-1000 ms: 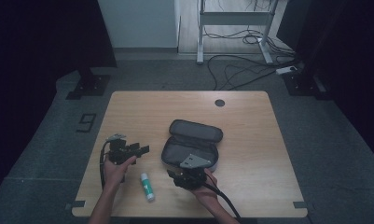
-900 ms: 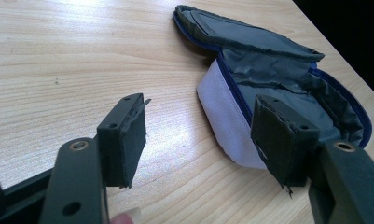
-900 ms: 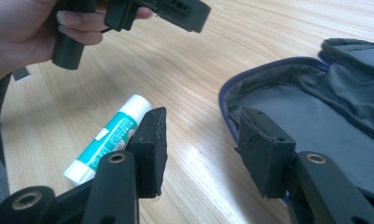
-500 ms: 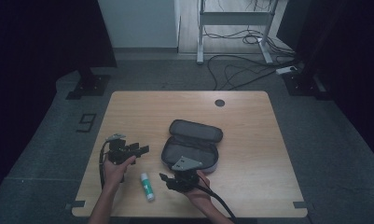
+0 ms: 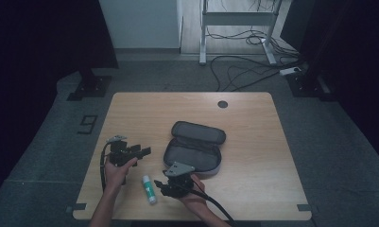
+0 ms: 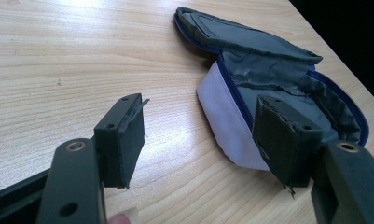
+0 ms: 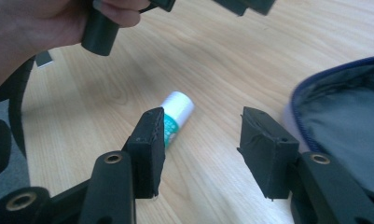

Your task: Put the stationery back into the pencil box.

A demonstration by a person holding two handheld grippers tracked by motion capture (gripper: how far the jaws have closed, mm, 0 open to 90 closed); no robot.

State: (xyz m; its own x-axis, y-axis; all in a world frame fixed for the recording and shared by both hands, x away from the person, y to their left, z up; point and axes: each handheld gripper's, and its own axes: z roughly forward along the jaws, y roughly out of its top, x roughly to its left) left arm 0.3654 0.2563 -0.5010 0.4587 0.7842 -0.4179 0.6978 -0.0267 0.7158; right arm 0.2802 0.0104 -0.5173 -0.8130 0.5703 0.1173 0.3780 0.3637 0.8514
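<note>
A grey pencil case (image 5: pixel 194 148) with a blue zip lies unzipped in the middle of the wooden table (image 5: pixel 253 142); in the left gripper view the pencil case (image 6: pixel 273 88) shows its dark lining. A white and green glue stick (image 5: pixel 149 188) lies near the front edge. My left gripper (image 5: pixel 141 152) is open, held above the table left of the case; its jaws (image 6: pixel 201 140) are empty. My right gripper (image 5: pixel 159 187) is open just right of the glue stick (image 7: pixel 175 116), whose lower end is hidden behind the left jaw. The case's edge (image 7: pixel 348 107) sits at its right.
A round cable hole (image 5: pixel 222 104) sits near the table's far edge. The person's left hand (image 7: pixel 40 28) and the other gripper fill the top left of the right gripper view. Cables (image 5: pixel 244 71) and desk legs stand on the floor beyond the table.
My right gripper has moved left, from the front of the case toward the glue stick. The left gripper has stayed where it was.
</note>
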